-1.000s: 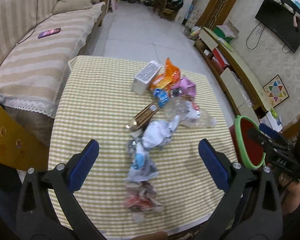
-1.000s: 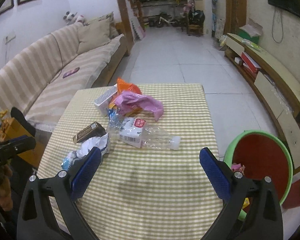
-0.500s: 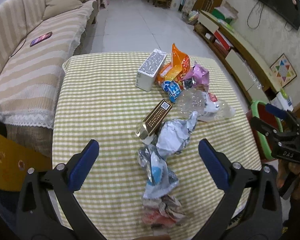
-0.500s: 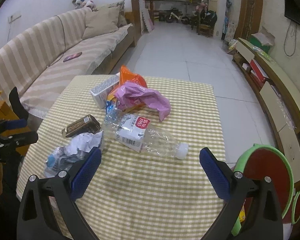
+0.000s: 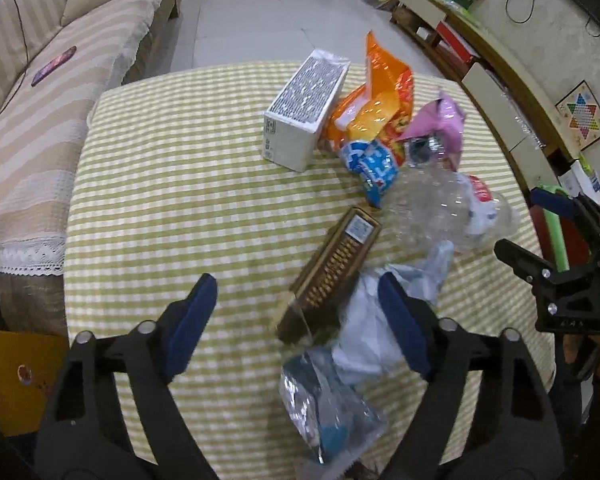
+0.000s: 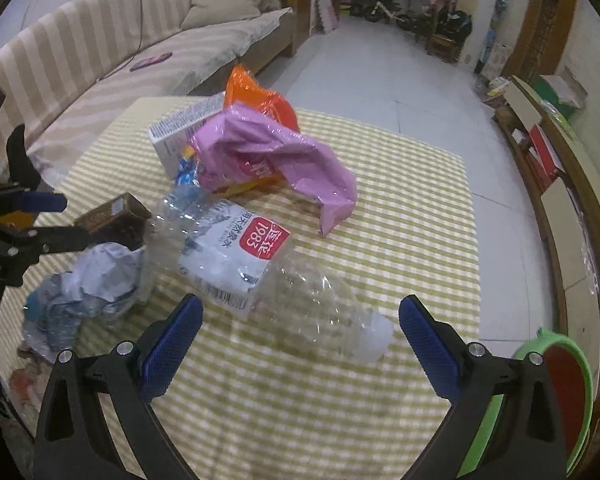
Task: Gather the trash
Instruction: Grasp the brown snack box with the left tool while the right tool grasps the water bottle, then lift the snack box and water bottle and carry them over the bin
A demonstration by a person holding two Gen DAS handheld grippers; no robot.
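Between the spread fingers of my left tool (image 5: 296, 304) lies the brown carton (image 5: 332, 264), ready for a pinch; the tool is open and holds nothing. My right tool (image 6: 300, 334) is likewise open and empty, straddling the capped end of the clear bottle (image 6: 260, 264). I judge both are lined up for a grasp. Trash sits clustered ahead on the checked worktop (image 5: 188, 184). Beyond the right tool's right finger, the green-rimmed bin (image 6: 560, 392) is cut off. Crumpled wrappers (image 5: 332, 412) below the left tool are blurred.
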